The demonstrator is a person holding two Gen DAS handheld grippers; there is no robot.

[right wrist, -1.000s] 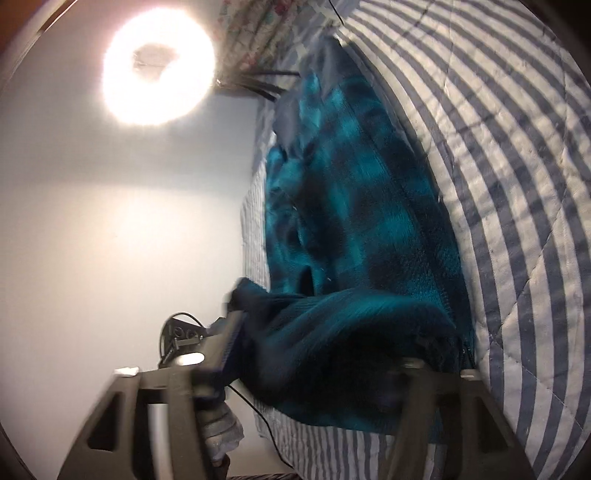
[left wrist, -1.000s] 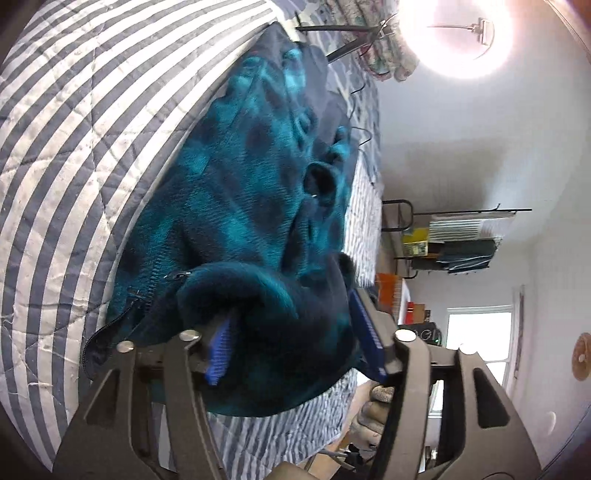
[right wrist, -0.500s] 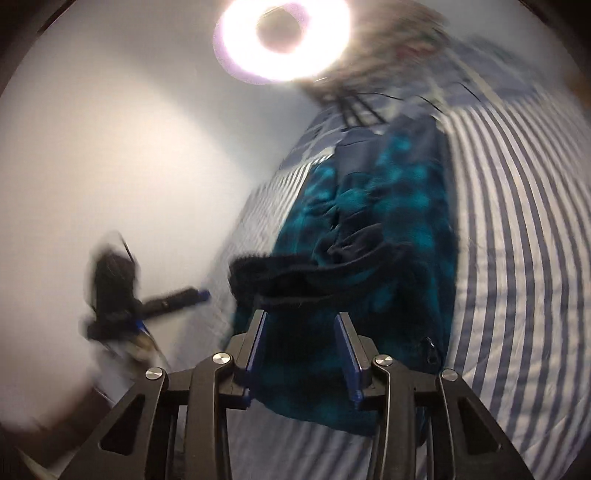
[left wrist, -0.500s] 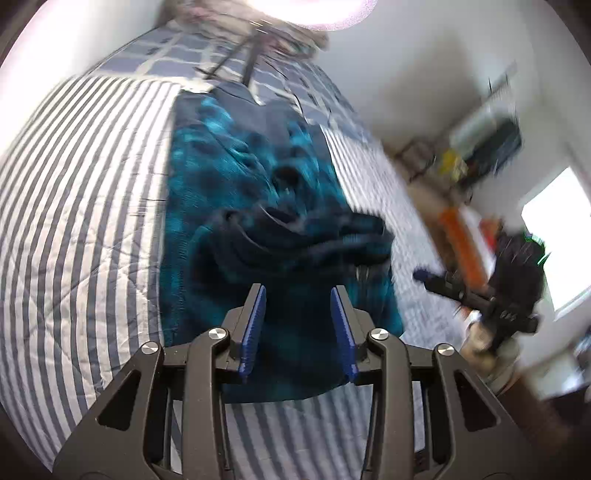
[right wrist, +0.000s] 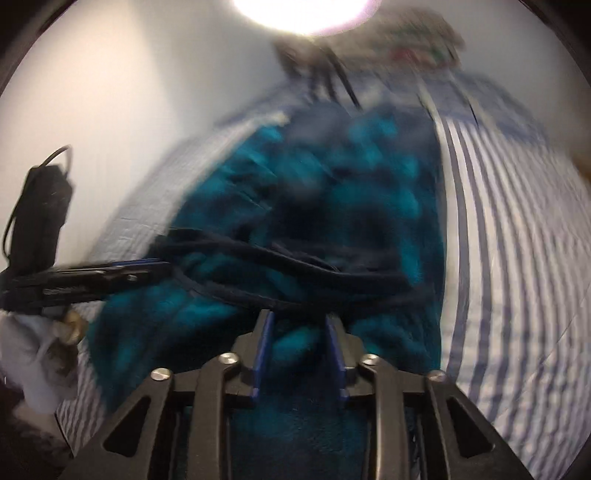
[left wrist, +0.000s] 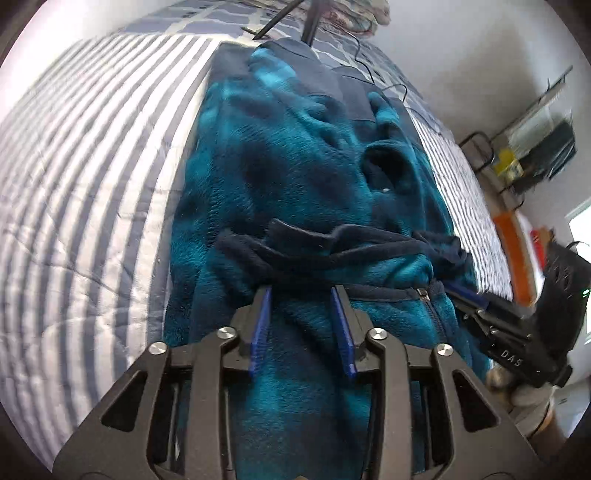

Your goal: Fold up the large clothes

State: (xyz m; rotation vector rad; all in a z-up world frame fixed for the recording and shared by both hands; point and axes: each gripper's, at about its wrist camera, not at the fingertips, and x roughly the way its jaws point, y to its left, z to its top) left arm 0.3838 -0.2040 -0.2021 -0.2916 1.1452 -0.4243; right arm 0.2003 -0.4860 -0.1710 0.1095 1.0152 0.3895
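Observation:
A teal and navy plaid fleece jacket (left wrist: 295, 177) lies lengthwise on the striped bed quilt (left wrist: 92, 184), its lower part folded up so the dark hem (left wrist: 332, 243) runs across the middle. My left gripper (left wrist: 301, 291) is open, its tips at the hem's left part. My right gripper (right wrist: 299, 314) is open too, its tips at the hem's right part (right wrist: 295, 266). The right gripper also shows in the left wrist view (left wrist: 476, 299), and the left gripper in the right wrist view (right wrist: 147, 267), each at its end of the hem. The right wrist view is blurred.
A black tripod's legs (left wrist: 306, 22) stand at the head of the bed by a floral pillow (left wrist: 354, 18). A rack with clothes (left wrist: 535, 147) and an orange object (left wrist: 513, 254) stand beyond the bed's right side. A ring light (right wrist: 306, 14) glares above.
Both grippers let go of the jacket's lower edge after carrying it up over the body. They turned level and now sit open at the folded hem.

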